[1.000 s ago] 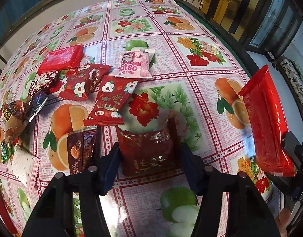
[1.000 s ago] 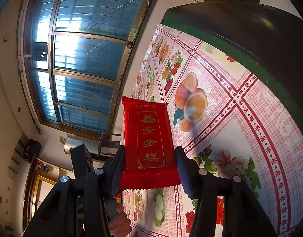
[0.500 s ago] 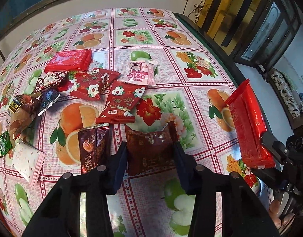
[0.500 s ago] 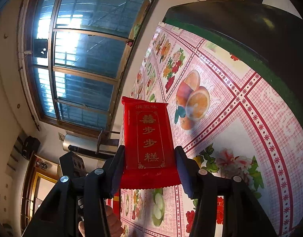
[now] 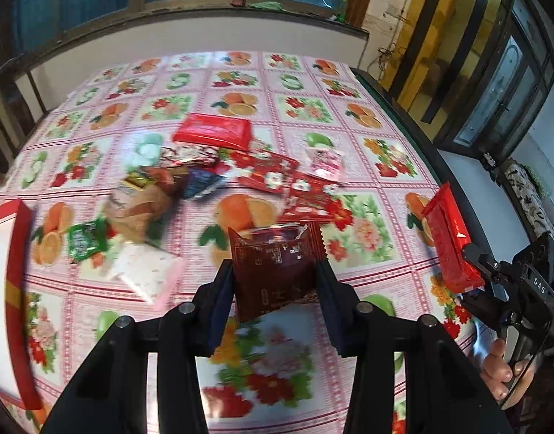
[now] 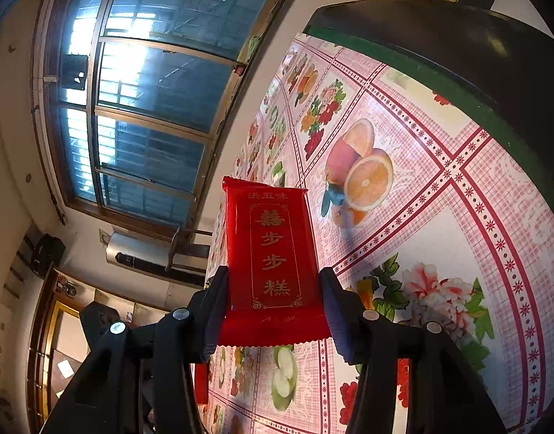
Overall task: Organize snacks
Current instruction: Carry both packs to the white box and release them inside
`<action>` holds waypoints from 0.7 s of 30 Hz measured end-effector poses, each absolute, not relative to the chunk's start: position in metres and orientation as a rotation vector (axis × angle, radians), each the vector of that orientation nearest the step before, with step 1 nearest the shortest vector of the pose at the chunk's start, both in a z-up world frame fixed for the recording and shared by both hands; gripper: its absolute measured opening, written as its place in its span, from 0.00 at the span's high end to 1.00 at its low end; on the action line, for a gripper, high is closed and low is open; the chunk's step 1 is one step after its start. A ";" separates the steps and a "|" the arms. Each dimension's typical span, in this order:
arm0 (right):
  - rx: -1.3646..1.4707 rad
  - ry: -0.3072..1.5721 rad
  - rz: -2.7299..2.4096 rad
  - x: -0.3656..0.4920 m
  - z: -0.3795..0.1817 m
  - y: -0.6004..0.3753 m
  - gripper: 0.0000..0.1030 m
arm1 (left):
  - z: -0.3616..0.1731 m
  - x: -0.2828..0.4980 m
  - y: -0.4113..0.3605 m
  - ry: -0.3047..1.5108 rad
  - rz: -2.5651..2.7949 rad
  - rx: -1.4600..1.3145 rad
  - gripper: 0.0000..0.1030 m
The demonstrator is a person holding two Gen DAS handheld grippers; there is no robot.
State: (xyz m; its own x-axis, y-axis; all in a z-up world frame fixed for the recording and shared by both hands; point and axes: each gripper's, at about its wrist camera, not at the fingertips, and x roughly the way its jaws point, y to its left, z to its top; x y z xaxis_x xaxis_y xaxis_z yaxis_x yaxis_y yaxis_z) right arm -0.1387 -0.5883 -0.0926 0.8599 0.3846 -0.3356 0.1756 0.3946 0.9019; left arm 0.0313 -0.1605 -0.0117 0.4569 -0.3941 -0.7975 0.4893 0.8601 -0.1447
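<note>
Dark red snack packet (image 5: 277, 271) pinched between the fingers of the left gripper (image 5: 275, 289), held above the flowered tablecloth (image 5: 313, 108). Right gripper (image 6: 273, 311) clamps a bright red bar (image 6: 273, 253) above the table's edge; loose snacks (image 5: 190, 181) lie scattered beyond.

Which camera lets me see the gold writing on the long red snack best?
The right wrist view. The long red snack fills the middle there, facing the camera, held in the right gripper, so its gold writing is sharp. The left wrist view shows it only small, at the edge, with no writing readable.
</note>
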 end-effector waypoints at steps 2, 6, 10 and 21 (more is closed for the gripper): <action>1.176 0.552 0.149 -0.138 -0.093 -0.583 0.48 | -0.004 0.035 -0.127 0.914 -0.472 0.102 0.58; 1.192 0.552 0.203 -0.127 -0.094 -0.547 0.48 | 0.002 0.047 -0.044 0.869 -0.311 0.075 0.57; 1.141 0.617 0.329 -0.084 -0.089 -0.461 0.48 | -0.002 0.050 0.041 0.854 -0.186 0.013 0.57; 0.979 0.826 0.703 0.045 -0.070 -0.172 0.48 | -0.036 0.038 0.170 0.900 0.012 -0.059 0.57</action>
State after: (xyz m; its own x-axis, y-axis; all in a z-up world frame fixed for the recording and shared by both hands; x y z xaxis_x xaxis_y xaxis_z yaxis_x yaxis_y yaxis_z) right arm 0.0455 -0.1724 -0.0697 0.5092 0.8156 -0.2749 -0.1406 0.3939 0.9083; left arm 0.0383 0.1704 -0.0365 0.6217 -0.0144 -0.7831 -0.0351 0.9983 -0.0462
